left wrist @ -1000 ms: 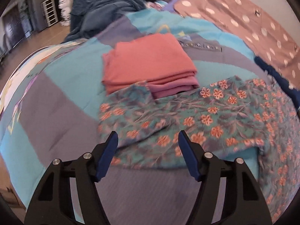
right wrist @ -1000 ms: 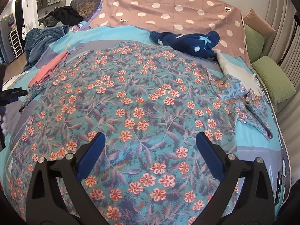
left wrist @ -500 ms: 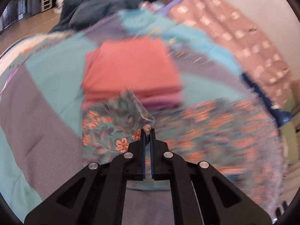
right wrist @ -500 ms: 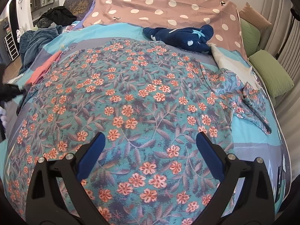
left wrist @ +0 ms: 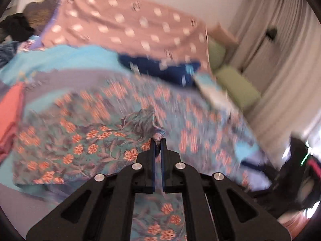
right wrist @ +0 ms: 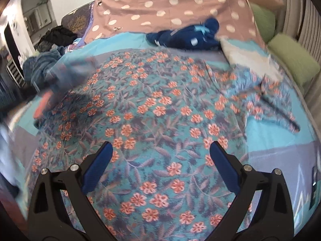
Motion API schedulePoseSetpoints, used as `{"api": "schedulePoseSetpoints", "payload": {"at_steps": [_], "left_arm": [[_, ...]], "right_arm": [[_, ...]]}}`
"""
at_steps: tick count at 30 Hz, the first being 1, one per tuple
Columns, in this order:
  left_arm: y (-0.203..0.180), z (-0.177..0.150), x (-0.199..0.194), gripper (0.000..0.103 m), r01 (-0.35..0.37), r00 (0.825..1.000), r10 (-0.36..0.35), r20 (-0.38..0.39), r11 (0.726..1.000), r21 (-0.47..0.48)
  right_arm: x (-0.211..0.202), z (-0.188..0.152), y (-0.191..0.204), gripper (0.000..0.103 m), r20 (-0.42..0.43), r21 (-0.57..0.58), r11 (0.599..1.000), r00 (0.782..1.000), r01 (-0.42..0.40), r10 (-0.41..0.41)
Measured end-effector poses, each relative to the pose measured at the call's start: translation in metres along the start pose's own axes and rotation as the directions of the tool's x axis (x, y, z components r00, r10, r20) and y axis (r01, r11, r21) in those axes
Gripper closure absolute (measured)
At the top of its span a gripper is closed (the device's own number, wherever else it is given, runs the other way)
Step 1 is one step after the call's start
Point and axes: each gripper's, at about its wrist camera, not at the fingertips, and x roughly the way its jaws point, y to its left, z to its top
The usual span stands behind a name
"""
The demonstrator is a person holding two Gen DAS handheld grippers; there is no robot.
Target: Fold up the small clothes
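Left gripper (left wrist: 158,140) fingers clamped on pinched fold of floral garment (left wrist: 84,140), lifted above rest of cloth; floral garment spread flat across bed (right wrist: 276,132), coral folded stack (left wrist: 10,108) just beside its edge; right gripper (right wrist: 160,152) fingers wide, hovering over garment, holding nothing

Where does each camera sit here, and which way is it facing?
Left wrist: sits behind the left tool, angled down across the bed toward the dotted brown sheet; its black arms and blue fingers show, shut on a pinch of the floral garment.
Right wrist: sits behind the right tool, looking down over the same garment spread flat; its fingers stand wide open above the cloth.
Shared: floral garment, dotted sheet, navy item, green pillows.
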Motion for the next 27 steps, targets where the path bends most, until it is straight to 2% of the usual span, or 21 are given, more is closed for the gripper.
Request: {"api": "schedulePoseSetpoints", "payload": {"at_steps": [1,3,4,5,6,9,11,15,19,20,21,23,24,25,27], "left_arm": [[-0.005,-0.009,0.016,0.099,-0.015,0.999,0.016,-0.047,1.0,0.007],[-0.006,-0.023,0.036,0.099,-0.026,0.993,0.024,-0.117,1.0,-0.016],[-0.004,-0.027,0.04,0.099,-0.032,0.991,0.028,-0.133,0.999,-0.028],[0.002,-0.029,0.041,0.099,-0.033,0.99,0.027,-0.14,0.999,-0.038],[0.004,-0.031,0.041,0.099,-0.031,0.989,0.023,-0.143,0.998,-0.052],[0.009,-0.031,0.034,0.099,-0.029,0.991,0.02,-0.135,0.998,-0.06],[0.01,-0.031,0.029,0.099,-0.032,0.991,0.024,-0.131,0.998,-0.056],[0.01,-0.029,0.023,0.099,-0.039,0.991,0.032,-0.129,0.998,-0.055],[0.011,-0.03,0.028,0.099,-0.046,0.99,0.038,-0.138,0.997,-0.055],[0.01,-0.03,0.029,0.099,-0.048,0.989,0.04,-0.141,0.997,-0.053],[0.01,-0.03,0.031,0.099,-0.051,0.988,0.043,-0.146,0.997,-0.052],[0.009,-0.029,0.031,0.099,-0.054,0.988,0.045,-0.146,0.997,-0.055],[0.008,-0.028,0.031,0.099,-0.054,0.989,0.045,-0.142,0.997,-0.056],[0.006,-0.025,0.028,0.099,-0.053,0.99,0.046,-0.13,0.997,-0.053],[-0.002,-0.016,0.022,0.099,-0.044,0.994,0.039,-0.098,0.998,-0.046]], "right_arm": [[0.003,0.004,-0.007,0.012,-0.026,0.02,0.999,0.999,-0.039,0.04],[0.01,0.01,-0.013,0.026,-0.057,0.04,0.995,0.994,-0.094,0.096],[0.015,0.016,-0.015,0.03,-0.074,0.056,0.989,0.987,-0.138,0.142],[0.022,0.022,-0.016,0.039,-0.094,0.073,0.981,0.978,-0.179,0.186],[0.032,0.03,-0.016,0.045,-0.124,0.101,0.968,0.962,-0.23,0.242],[0.062,0.052,-0.001,0.046,-0.194,0.139,0.931,0.912,-0.338,0.36],[0.082,0.066,0.016,0.038,-0.24,0.137,0.919,0.888,-0.369,0.392],[0.121,0.087,0.044,0.031,-0.303,0.133,0.916,0.865,-0.378,0.4],[0.142,0.102,0.063,0.026,-0.302,0.14,0.919,0.868,-0.37,0.395],[0.144,0.104,0.069,0.032,-0.301,0.119,0.922,0.871,-0.369,0.388],[0.144,0.105,0.076,0.057,-0.304,0.091,0.926,0.875,-0.367,0.377],[0.146,0.106,0.083,0.099,-0.325,0.061,0.931,0.875,-0.359,0.358],[0.144,0.109,0.079,0.1,-0.316,0.083,0.927,0.872,-0.366,0.373],[0.135,0.114,0.075,0.1,-0.272,0.101,0.916,0.875,-0.388,0.4],[0.113,0.127,0.064,0.1,-0.192,0.082,0.909,0.889,-0.408,0.417]]}}
